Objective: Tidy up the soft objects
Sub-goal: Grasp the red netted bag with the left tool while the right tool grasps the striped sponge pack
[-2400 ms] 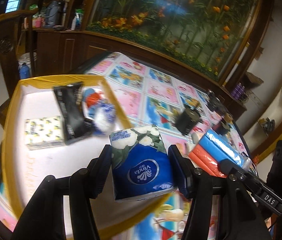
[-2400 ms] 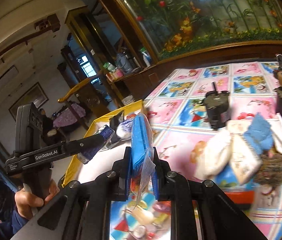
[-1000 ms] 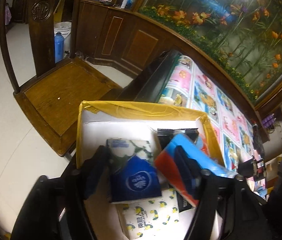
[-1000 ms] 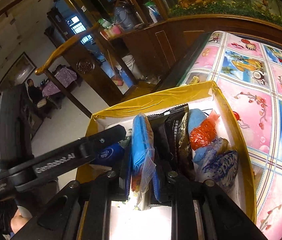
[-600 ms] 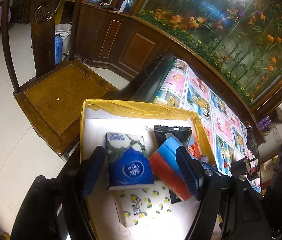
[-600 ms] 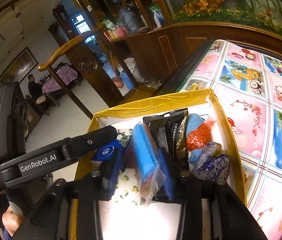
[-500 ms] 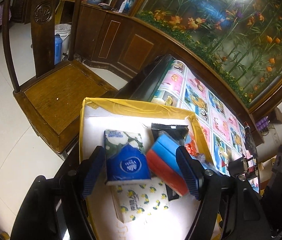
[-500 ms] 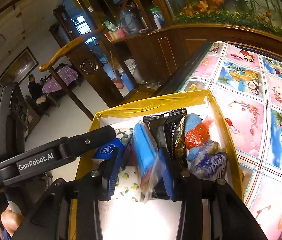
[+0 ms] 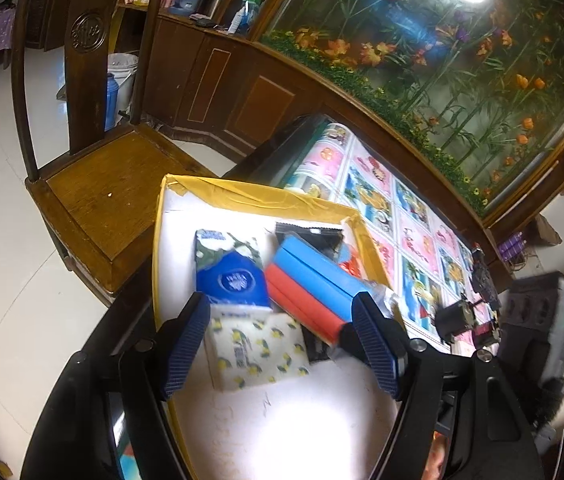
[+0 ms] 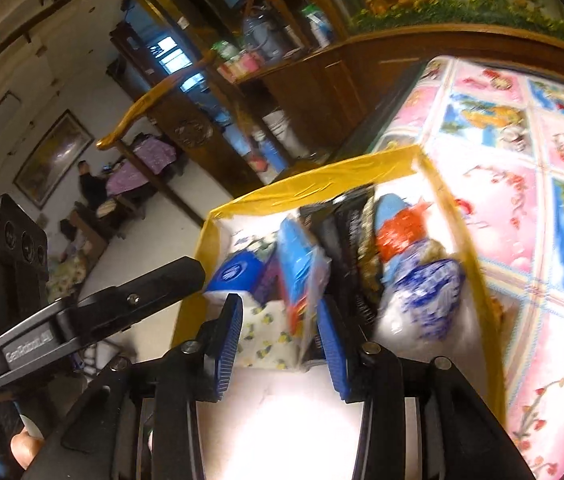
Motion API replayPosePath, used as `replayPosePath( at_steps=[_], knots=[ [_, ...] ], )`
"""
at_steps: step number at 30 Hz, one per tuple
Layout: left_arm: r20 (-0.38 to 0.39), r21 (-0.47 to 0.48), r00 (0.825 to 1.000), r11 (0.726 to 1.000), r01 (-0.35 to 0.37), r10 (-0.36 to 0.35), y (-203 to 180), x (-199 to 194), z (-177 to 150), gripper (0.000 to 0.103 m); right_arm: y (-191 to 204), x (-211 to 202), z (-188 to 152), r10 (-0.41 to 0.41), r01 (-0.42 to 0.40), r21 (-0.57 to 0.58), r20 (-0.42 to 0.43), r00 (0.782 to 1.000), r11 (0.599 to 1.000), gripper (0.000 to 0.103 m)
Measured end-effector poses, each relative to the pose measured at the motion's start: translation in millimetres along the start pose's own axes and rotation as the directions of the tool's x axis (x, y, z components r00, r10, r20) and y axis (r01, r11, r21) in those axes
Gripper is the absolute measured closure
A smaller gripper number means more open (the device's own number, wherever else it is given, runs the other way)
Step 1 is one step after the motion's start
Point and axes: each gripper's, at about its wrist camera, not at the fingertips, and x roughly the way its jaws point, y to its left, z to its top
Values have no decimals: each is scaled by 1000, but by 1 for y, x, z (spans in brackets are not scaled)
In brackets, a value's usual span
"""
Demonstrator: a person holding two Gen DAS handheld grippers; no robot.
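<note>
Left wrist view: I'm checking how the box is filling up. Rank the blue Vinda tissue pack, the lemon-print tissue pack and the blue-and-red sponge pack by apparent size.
1. Blue-and-red sponge pack, longest.
2 and 3. Lemon-print tissue pack and blue Vinda tissue pack look alike; the lemon one lies nearer the camera, so no firm order.

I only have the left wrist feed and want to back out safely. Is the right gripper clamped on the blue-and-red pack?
Observer: No. The right gripper is open; the blue-and-red pack stands on edge in the yellow-rimmed box.
Operator: What lies beyond the pack on its right?
Observer: A black packet, then a red-orange bag and a blue-and-white bag by the box wall.
</note>
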Motion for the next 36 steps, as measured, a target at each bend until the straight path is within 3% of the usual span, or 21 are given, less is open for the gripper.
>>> replayPosePath(
  at_steps=[7, 14, 18, 22, 26, 27, 30, 34, 36],
  knots=[
    [23, 31, 999, 998, 47, -47, -17, -21, -20, 29, 0, -37, -18, 43, -42, -18, 26, 999, 999, 60],
    [15, 110, 995, 989, 101, -103, -54, -31, -53, 27, -18, -108, -51, 57, -53, -42, 100, 993, 998, 56],
    [-9, 179, 990, 973, 143, -144, -86, -33, -78, 23, -36, -162, -71, 0, 18, -99, 179, 984, 995, 52],
    [-79, 263, 980, 945, 196, -181, -120, -25, -104, 23, -59, -213, -94, -83, 121, -128, 268, 960, 984, 52],
    [-163, 353, 966, 902, 249, -203, -156, -9, -130, 23, -102, -252, -117, -107, 132, -65, 296, 949, 989, 51],
    [-188, 373, 960, 889, 267, -209, -165, -3, -136, 23, -114, -262, -122, -116, 134, -38, 310, 944, 990, 47],
    [-249, 424, 947, 857, 293, -202, -191, 11, -155, 19, -154, -289, -134, -100, 81, 67, 369, 924, 994, 24],
    [-317, 502, 937, 813, 296, -146, -223, 34, -180, 17, -185, -308, -141, -76, 21, 135, 418, 905, 991, 24],
    [-341, 537, 933, 792, 292, -113, -236, 46, -192, 17, -187, -313, -142, -70, 12, 140, 417, 906, 990, 24]
  ],
)
